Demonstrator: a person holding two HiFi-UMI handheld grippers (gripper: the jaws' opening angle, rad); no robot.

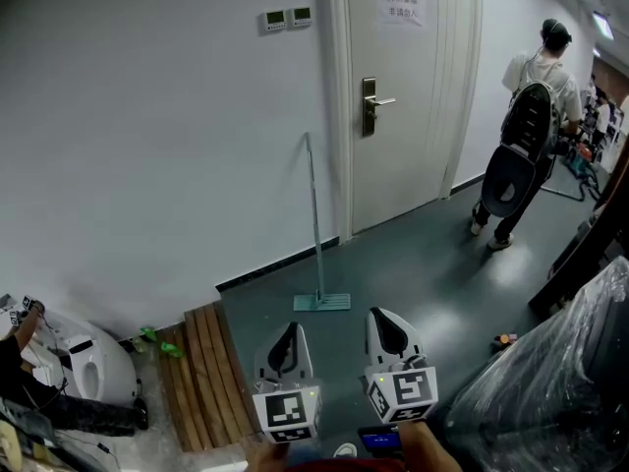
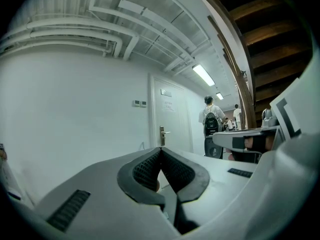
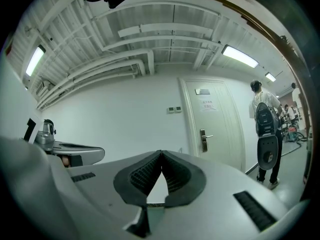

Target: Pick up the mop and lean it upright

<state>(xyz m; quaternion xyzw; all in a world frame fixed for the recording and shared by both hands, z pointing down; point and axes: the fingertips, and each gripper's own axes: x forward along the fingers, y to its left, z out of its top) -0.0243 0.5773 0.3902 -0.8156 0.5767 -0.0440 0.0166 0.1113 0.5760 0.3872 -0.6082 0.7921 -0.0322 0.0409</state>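
On the door (image 1: 413,155) beside the mop (image 1: 314,219), a notice (image 1: 402,6), illegible.

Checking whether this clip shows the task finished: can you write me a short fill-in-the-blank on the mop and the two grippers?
1. The mop stands upright, its handle leaning against the ____.
2. Its flat head rests on the ____.
3. The left gripper and the right gripper both have jaws that are ____, with nothing between them.
4. The person is to the ____ of the door.

Missing words: wall; floor; shut; right
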